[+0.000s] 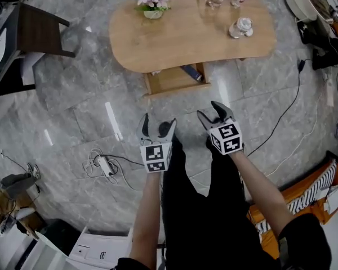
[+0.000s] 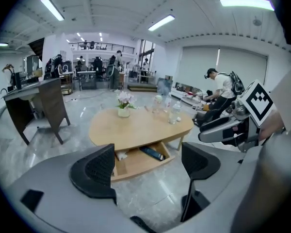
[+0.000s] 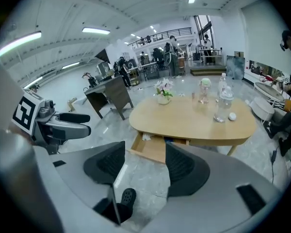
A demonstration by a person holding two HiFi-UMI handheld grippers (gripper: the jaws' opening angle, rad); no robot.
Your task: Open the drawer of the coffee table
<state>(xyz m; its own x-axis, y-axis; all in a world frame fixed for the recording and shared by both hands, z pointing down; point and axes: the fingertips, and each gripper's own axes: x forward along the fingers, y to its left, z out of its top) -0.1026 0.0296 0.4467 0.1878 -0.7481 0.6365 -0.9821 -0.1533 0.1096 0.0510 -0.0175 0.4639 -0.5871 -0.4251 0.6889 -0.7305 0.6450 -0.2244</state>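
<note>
my left claw apart, empty. my right claw apart, empty. both above floor. drawer at 12 o'clock, open under surface, dark object inside.

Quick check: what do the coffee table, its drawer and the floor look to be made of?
Coffee table: light wood or wood-look laminate, with a smooth tan surface. Drawer: same tan wood look. Floor: grey veined stone or tile, polished; it reflects the ceiling lights.
</note>
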